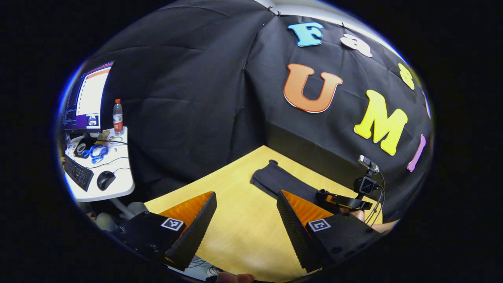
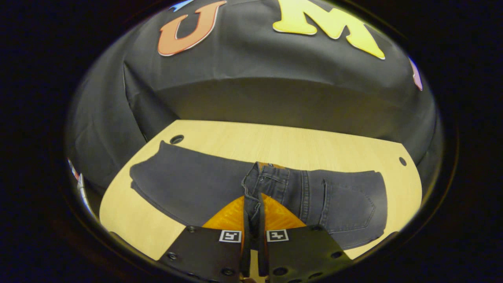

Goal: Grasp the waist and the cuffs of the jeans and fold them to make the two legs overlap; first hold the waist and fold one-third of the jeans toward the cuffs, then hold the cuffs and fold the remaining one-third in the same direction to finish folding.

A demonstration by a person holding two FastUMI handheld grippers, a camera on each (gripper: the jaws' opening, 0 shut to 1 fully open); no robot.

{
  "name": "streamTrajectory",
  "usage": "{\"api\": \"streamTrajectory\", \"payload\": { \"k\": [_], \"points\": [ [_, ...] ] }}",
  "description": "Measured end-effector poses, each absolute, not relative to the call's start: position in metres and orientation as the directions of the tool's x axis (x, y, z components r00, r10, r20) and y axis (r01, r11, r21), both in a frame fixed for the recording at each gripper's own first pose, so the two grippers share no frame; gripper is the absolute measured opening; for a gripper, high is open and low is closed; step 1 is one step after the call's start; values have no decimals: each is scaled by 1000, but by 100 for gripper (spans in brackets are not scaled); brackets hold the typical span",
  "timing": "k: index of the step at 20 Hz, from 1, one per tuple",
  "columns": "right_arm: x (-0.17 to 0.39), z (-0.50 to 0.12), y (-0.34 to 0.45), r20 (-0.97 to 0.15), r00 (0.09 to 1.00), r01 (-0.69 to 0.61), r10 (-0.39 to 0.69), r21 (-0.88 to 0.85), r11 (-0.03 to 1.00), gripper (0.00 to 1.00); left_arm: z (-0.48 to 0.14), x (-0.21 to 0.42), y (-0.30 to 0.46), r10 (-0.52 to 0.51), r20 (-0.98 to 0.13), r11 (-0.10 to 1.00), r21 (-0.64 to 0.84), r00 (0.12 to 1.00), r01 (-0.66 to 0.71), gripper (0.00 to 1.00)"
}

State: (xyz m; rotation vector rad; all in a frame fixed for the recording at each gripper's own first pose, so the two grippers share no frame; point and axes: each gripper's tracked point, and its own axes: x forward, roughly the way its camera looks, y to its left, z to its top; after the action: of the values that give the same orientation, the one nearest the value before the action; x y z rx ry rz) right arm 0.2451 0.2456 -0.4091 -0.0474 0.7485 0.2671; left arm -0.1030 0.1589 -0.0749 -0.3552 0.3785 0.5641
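While right gripper (image 2: 251, 220) pinches waist of jeans (image 2: 220, 188) at 6 o'clock for first fold, left gripper (image 1: 245, 220) hangs agape over table (image 1: 235, 220).

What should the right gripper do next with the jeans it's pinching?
Probably carry the pinched waist onward over the legs and lay it flat. The right gripper is shut on the jeans at the waistband, which is lifted and bunched over the leg part. The left gripper is open above the wooden table, holding nothing.
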Motion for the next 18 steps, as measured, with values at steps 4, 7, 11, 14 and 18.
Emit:
{"api": "streamTrajectory", "payload": {
  "k": [4, 7, 11, 14, 18],
  "points": [
    [236, -430, 252, -685, 696, -313, 214, -22, 949, 9, -78, -110, 171, 462, -452, 763, -236, 763, -602, 99],
    [227, -416, 274, -663, 680, -401, 314, 22, 916, 25, -83, -103, 177, 451, -467, 759, -247, 761, -602, 99],
    [218, -366, 268, -602, 706, -434, 374, 50, 900, 50, -82, -76, 174, 400, -459, 782, -280, 793, -557, 99],
    [205, -318, 240, -560, 729, -440, 392, 54, 896, 74, -79, -50, 176, 380, -443, 814, -256, 812, -521, 99],
    [177, -259, 190, -513, 755, -464, 407, 20, 886, 78, -97, -2, 170, 282, -479, 805, -353, 831, -476, 98]
  ]
}}
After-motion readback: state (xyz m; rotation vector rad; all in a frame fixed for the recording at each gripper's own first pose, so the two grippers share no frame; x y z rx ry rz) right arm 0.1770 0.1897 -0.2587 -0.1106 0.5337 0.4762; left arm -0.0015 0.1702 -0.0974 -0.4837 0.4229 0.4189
